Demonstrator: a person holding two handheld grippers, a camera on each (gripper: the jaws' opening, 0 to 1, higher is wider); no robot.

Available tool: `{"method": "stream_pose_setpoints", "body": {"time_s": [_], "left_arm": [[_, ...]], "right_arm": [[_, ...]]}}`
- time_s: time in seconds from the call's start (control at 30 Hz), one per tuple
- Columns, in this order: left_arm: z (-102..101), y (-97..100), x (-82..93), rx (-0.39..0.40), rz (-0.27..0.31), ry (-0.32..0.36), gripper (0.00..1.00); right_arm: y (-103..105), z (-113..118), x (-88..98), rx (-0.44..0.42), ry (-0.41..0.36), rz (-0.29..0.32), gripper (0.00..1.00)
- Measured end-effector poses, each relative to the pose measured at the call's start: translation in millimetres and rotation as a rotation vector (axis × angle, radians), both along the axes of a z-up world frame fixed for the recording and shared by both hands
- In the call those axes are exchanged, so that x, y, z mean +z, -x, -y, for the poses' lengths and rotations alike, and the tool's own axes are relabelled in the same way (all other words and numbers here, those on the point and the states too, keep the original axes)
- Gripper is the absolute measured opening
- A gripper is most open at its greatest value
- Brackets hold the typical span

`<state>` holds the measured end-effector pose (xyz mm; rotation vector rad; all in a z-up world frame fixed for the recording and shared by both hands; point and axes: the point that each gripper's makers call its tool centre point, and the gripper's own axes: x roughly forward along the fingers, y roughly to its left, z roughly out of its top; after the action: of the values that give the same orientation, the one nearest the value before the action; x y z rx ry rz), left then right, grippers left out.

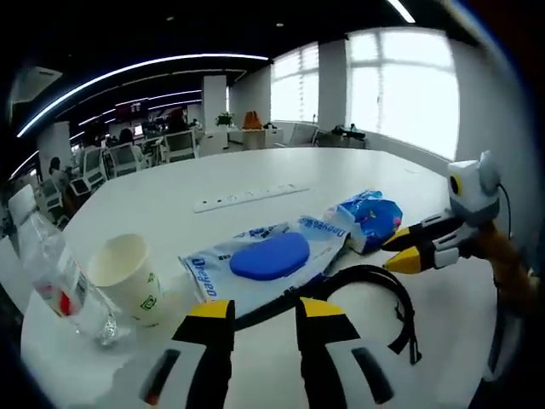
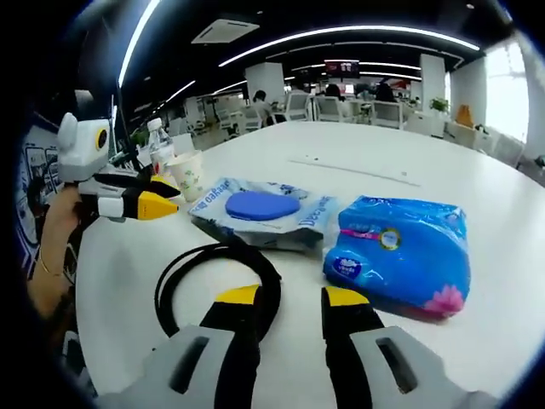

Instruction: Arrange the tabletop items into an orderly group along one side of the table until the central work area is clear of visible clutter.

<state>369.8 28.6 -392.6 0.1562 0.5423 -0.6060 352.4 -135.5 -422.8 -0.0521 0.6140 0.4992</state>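
Note:
A white wipes pack with a blue lid (image 1: 268,256) (image 2: 255,209) lies mid-table. Right beside it rests a blue tissue pack (image 1: 372,217) (image 2: 404,251). A black cable loop (image 1: 379,290) (image 2: 213,273) is coiled on the near side of both packs. A paper cup (image 1: 128,277) (image 2: 187,175) and a clear plastic bottle (image 1: 55,273) (image 2: 156,141) stand together at one side. My left gripper (image 1: 266,311) (image 2: 160,198) hovers open by the cable's tail. My right gripper (image 2: 291,298) (image 1: 403,250) is open too, over the loop and close to the tissue pack, holding nothing.
A white power strip (image 1: 247,198) (image 2: 353,170) lies further back on the round white table (image 1: 358,166). A hand holds the other gripper at the edge of each view. Office chairs and desks stand beyond the table.

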Motion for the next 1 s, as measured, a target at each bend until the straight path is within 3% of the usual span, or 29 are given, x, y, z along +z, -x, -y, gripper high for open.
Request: {"method": "stream_pose_setpoints", "body": {"time_s": [0.23,0.4,0.43,0.53,0.57,0.63,0.77,1.0], "left_arm": [[14.7,13.4,-10.5,-0.058,-0.016,-0.02,0.27],[25.7,27.2,-8.2,-0.115,0.018,0.001,0.27],[27.4,29.2,-9.0,-0.124,0.023,-0.001,0.27],[35.5,39.4,-12.0,-0.186,0.041,-0.004,0.28],[38.1,44.0,-13.0,-0.207,0.045,0.0,0.29],[39.4,47.3,-13.3,-0.225,0.059,-0.005,0.29],[39.9,51.8,-16.5,-0.244,0.054,-0.006,0.3],[41.4,54.9,-17.9,-0.275,0.067,-0.002,0.3]], "right_arm": [[6.6,-2.2,0.2,0.011,-0.012,-0.007,0.27],[20.2,-16.6,2.5,0.105,-0.083,-0.015,0.32],[25.8,-22.8,2.5,0.164,-0.081,0.003,0.37],[31.0,-24.6,-1.7,0.192,-0.043,0.016,0.55],[34.5,-24.2,-5.5,0.212,-0.001,0.03,0.56],[39.2,-22.9,-11.0,0.235,0.054,0.037,0.57],[43.2,-25.1,-11.3,0.23,-0.003,0.016,0.56],[48.1,-29.2,-10.6,0.258,-0.004,0.015,0.57]]}}
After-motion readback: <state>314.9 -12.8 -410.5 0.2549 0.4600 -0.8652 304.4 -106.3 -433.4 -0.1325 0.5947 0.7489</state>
